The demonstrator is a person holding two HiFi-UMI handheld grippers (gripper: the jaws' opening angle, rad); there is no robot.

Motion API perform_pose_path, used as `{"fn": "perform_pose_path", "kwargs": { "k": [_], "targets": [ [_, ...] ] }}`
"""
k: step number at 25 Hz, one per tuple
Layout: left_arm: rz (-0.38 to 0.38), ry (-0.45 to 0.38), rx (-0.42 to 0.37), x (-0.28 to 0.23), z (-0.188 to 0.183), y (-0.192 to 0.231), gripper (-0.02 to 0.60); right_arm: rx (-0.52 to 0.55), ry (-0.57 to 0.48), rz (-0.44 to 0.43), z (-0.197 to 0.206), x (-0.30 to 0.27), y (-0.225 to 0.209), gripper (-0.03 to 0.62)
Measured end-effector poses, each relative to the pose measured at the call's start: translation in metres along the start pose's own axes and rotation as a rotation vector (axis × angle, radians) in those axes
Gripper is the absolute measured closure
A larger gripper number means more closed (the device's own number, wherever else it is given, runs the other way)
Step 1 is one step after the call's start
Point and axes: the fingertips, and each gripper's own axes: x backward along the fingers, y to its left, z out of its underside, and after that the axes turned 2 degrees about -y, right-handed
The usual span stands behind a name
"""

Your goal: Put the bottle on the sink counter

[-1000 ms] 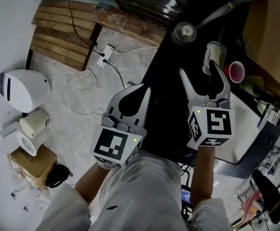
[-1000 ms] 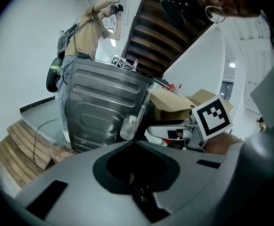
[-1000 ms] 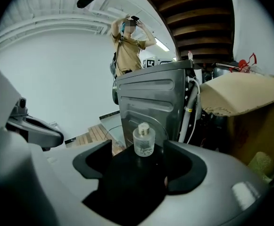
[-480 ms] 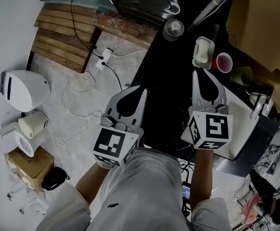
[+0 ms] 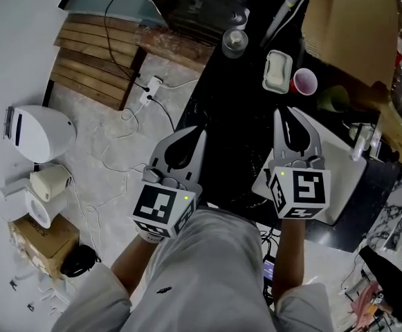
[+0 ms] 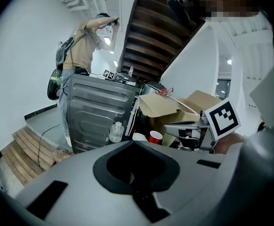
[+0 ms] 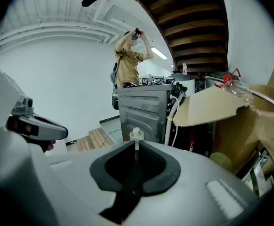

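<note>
Now the left gripper [image 5: 201, 128] has its jaws together, empty; the right gripper's [image 5: 288, 110] jaws are closing on nothing, and the bottle [image 5: 234, 42] stands far off on the counter [image 5: 239, 120].

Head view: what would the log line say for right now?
left tool: shut, empty | right tool: closing, nothing between | bottle: upright on black counter, untouched

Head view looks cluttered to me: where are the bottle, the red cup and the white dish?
bottle [image 5: 234, 41], head view, on its cap
red cup [image 5: 304, 81], head view, inside its rim
white dish [image 5: 277, 71], head view, on its middle
</note>
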Motion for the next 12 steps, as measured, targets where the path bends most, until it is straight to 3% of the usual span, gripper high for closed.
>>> {"fn": "perform_pose_path", "kwargs": {
  "k": [12],
  "targets": [
    [0.006,-0.031,-0.017,0.021,-0.011,-0.047,0.574,0.015,-0.011,-0.003,0.001,0.068,-0.019,0.559]
  ]
}}
